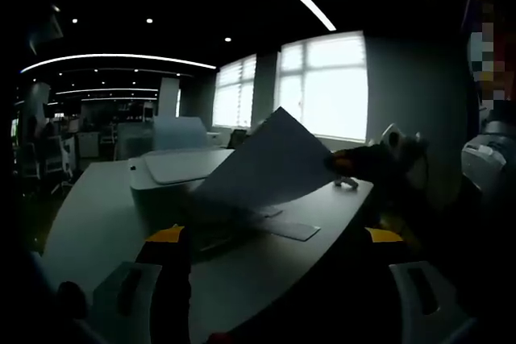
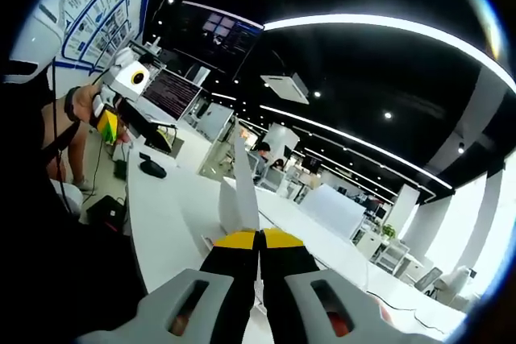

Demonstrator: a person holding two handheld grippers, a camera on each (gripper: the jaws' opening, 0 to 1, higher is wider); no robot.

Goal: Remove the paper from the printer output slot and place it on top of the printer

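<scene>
In the left gripper view, one printer (image 1: 173, 171) sits on the table (image 1: 89, 215). One sheet of paper (image 1: 266, 167) hangs tilted above its front, pinched at its right edge by the right gripper (image 1: 343, 168). The left gripper (image 1: 274, 235) has its jaws spread wide. In the right gripper view, the jaws press together on the paper (image 2: 240, 191).

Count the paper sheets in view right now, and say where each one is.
1. The sheet of paper is held up above the white table, beside the printer, pinched at its edge by the right gripper. More sheets may be hidden inside the printer.
</scene>
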